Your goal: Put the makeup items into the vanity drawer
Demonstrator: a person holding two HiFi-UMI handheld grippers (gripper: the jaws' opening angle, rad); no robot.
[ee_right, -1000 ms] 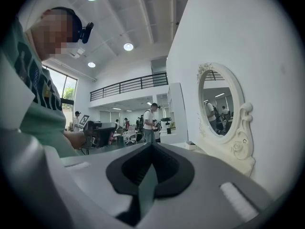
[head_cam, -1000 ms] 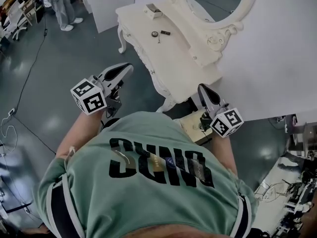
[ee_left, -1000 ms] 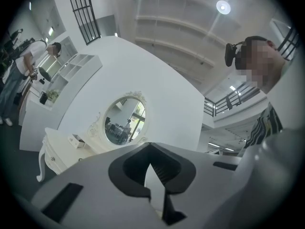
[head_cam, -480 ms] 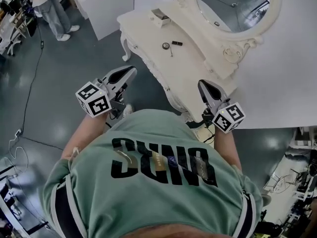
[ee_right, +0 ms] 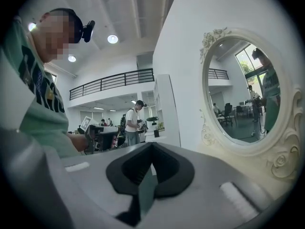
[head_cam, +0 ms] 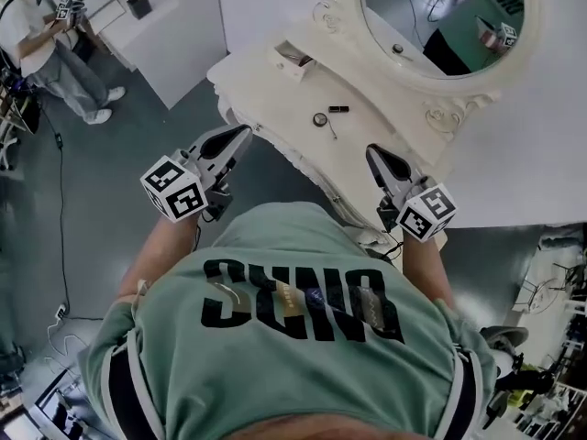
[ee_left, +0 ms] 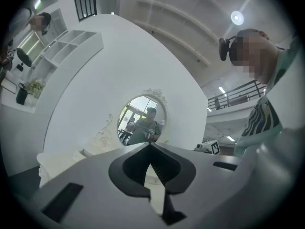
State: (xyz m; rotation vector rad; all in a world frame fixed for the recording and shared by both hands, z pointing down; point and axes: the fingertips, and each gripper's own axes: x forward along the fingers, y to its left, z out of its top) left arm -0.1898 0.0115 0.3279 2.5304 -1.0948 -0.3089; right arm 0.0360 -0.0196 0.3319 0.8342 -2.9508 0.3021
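A cream vanity table (head_cam: 275,99) with an oval mirror (head_cam: 440,16) stands ahead of me. On its top lie a round compact (head_cam: 319,119), a small black tube (head_cam: 338,109) and a thin stick-like item (head_cam: 331,132). A small open box (head_cam: 292,57) sits at the far left end of the top. My left gripper (head_cam: 240,134) hangs in the air off the table's front left, shut and empty. My right gripper (head_cam: 373,154) is held over the table's front right edge, also shut on nothing. Both point toward the mirror (ee_left: 142,119) (ee_right: 243,94). No drawer front can be made out.
A person (head_cam: 46,49) stands at the far left beside a white cabinet (head_cam: 174,44). A cable (head_cam: 60,191) runs across the grey floor. A white curved wall (head_cam: 523,154) backs the vanity. Chairs and clutter sit at the lower right (head_cam: 550,374).
The vanity has drawn nearer and its mirror fills more of the head view. Both grippers keep the same raised pose, jaws still shut.
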